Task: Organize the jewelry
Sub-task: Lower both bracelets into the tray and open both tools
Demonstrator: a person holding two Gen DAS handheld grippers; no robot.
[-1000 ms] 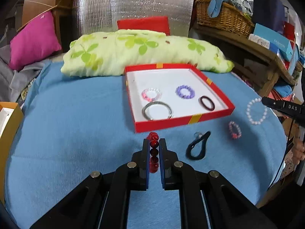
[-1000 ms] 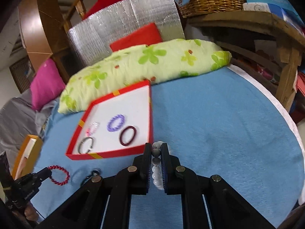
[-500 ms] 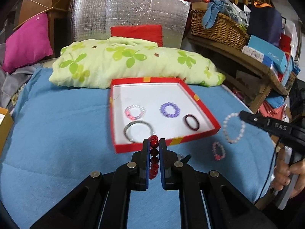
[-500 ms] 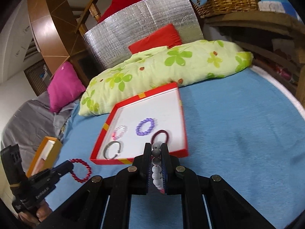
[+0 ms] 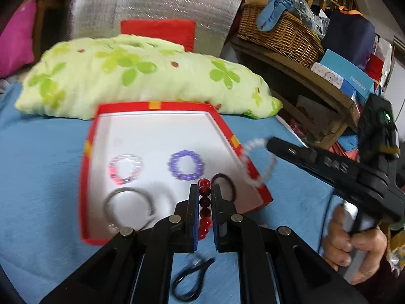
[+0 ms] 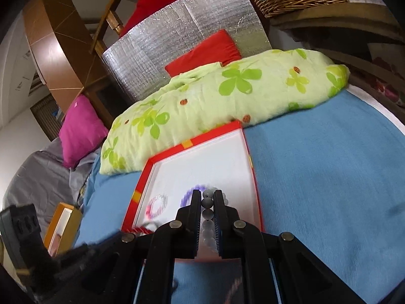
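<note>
While gripping a red bracelet (image 5: 204,204) between narrow jaws, left gripper (image 5: 204,202) hovering at lower centre of its view, over the near right part of the tray (image 5: 87,167). Pinching the beads in a vertical line between the blue pads, the top bead poking past the tips. Lying inside the tray: a pink ring (image 5: 125,169) at left, a purple ring (image 5: 186,164) at centre, a grey bangle (image 5: 129,206) lower left, a dark band (image 5: 225,186) just right of the fingers, partly hidden. Resting on the blue cloth (image 5: 38,197) at bottom centre, outside the tray, a black loop (image 5: 191,278). Reaching in from the right edge, right gripper (image 5: 268,144), clamped on a white bracelet (image 5: 255,162) dangling blurred over the tray's right rim, a hand (image 5: 354,243) squeezing its handle. Showing in the right view at lower centre, the same gripper closed on pale beads, above the tray's near half. Sitting behind the tray, a green pillow (image 5: 141,76).
</note>
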